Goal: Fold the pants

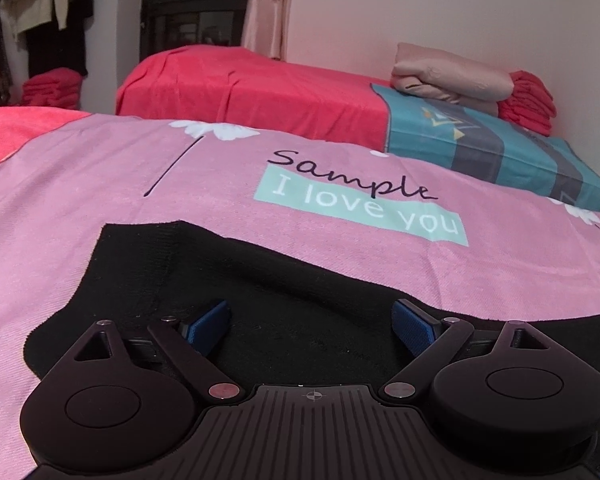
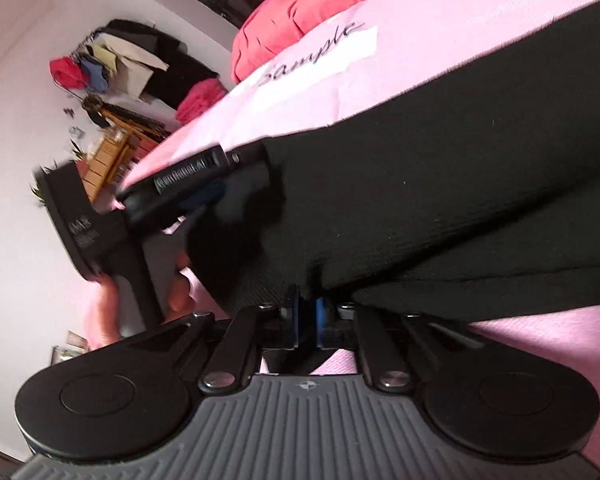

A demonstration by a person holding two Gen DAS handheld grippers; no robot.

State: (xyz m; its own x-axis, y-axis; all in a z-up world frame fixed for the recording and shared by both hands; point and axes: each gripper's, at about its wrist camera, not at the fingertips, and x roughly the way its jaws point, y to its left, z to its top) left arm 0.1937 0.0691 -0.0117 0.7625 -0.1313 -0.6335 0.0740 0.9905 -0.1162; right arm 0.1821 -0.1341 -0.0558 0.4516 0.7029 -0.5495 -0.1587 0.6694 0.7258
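Left wrist view: the left gripper (image 1: 312, 316) hovers with fingers wide apart over black pants (image 1: 284, 276) spread on a pink sheet (image 1: 100, 184); beyond stands a red bed (image 1: 240, 88). Right wrist view: the right gripper (image 2: 306, 314) pinches the pants' edge.

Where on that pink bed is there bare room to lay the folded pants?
Bare pink sheet lies left of the black pants, up to the flower print. More lies beyond them around the "I love you" label. The near edge is crowded: both hand-held grippers, left and right, work there.
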